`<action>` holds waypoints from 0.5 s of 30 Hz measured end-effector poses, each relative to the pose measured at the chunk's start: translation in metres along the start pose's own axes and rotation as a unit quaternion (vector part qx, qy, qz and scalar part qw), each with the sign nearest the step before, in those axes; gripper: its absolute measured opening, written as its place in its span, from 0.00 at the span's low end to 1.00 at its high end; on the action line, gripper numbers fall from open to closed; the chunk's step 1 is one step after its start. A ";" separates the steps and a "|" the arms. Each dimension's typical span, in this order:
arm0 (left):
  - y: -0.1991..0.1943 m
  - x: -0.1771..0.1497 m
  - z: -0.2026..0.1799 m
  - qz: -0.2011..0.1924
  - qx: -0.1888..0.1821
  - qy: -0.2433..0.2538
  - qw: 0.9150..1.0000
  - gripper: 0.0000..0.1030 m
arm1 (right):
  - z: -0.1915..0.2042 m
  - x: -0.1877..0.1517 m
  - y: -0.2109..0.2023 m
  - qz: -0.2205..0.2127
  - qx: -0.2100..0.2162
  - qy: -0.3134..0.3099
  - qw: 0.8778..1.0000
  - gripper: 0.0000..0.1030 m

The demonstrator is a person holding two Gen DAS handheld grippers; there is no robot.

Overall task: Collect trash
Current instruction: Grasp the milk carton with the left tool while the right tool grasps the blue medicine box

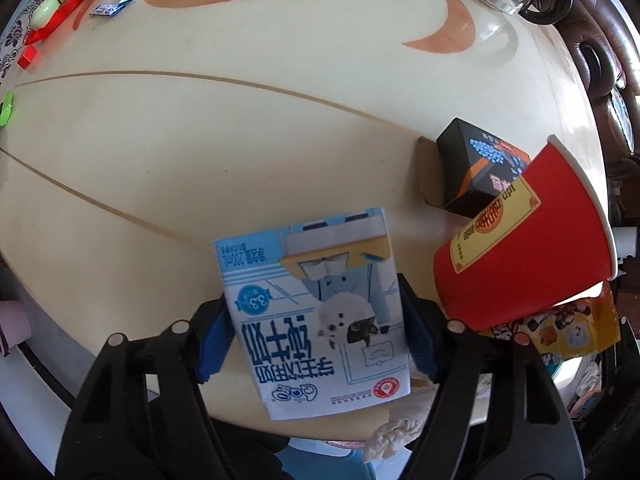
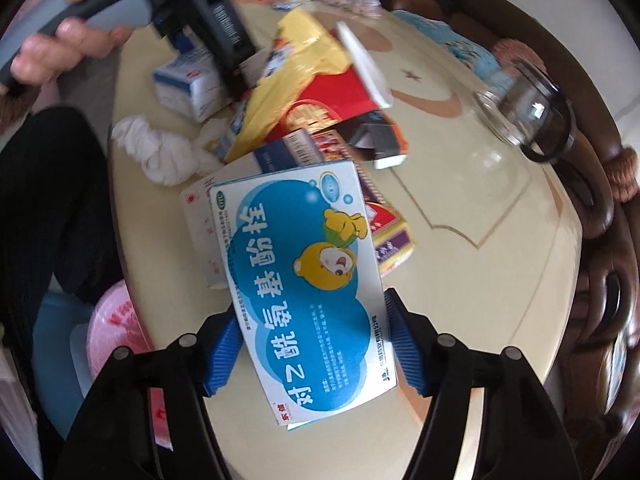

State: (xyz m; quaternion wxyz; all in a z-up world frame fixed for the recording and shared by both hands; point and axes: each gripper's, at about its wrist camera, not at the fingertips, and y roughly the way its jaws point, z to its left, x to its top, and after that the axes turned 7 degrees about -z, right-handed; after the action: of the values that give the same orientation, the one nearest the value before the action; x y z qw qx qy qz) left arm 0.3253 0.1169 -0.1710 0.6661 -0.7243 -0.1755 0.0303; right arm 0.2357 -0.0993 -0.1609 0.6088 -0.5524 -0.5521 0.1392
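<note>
left hand-held gripper clamps milk carton at near table edge | right hand-held gripper clamps blue medicine box | progress: early; red cup, tissues, wrappers remain

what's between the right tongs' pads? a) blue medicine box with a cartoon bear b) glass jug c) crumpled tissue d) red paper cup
a: the right tongs have their blue pads on both long edges of the blue medicine box with a cartoon bear.
</note>
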 end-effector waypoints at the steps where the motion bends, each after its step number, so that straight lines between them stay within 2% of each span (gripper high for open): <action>1: 0.002 0.004 -0.002 0.000 -0.004 -0.001 1.000 0.69 | -0.002 0.000 -0.001 0.003 -0.004 0.013 1.000 0.63; 4: 0.003 0.006 -0.001 0.004 -0.022 -0.006 1.000 0.68 | -0.003 0.001 -0.007 -0.001 -0.026 0.032 0.999 0.62; 5: -0.006 -0.008 0.004 0.005 -0.033 -0.009 0.999 0.68 | -0.003 0.001 -0.010 -0.004 -0.034 0.038 0.999 0.62; 6: -0.006 -0.008 0.007 0.006 -0.038 -0.011 0.999 0.68 | -0.004 0.001 -0.011 -0.006 -0.037 0.044 0.998 0.62; 10: -0.009 -0.006 0.017 0.004 -0.042 -0.018 0.999 0.68 | -0.016 0.002 -0.014 -0.011 -0.041 0.086 0.995 0.61; 15: -0.023 -0.012 0.018 -0.015 -0.042 -0.013 0.999 0.68 | -0.023 0.004 -0.017 -0.011 -0.056 0.103 0.993 0.60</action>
State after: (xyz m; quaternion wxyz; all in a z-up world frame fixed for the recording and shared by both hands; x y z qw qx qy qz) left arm 0.3047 0.1318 -0.1529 0.6332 -0.7484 -0.1961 0.0226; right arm 0.2490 -0.1138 -0.1399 0.6322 -0.5905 -0.4996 0.0437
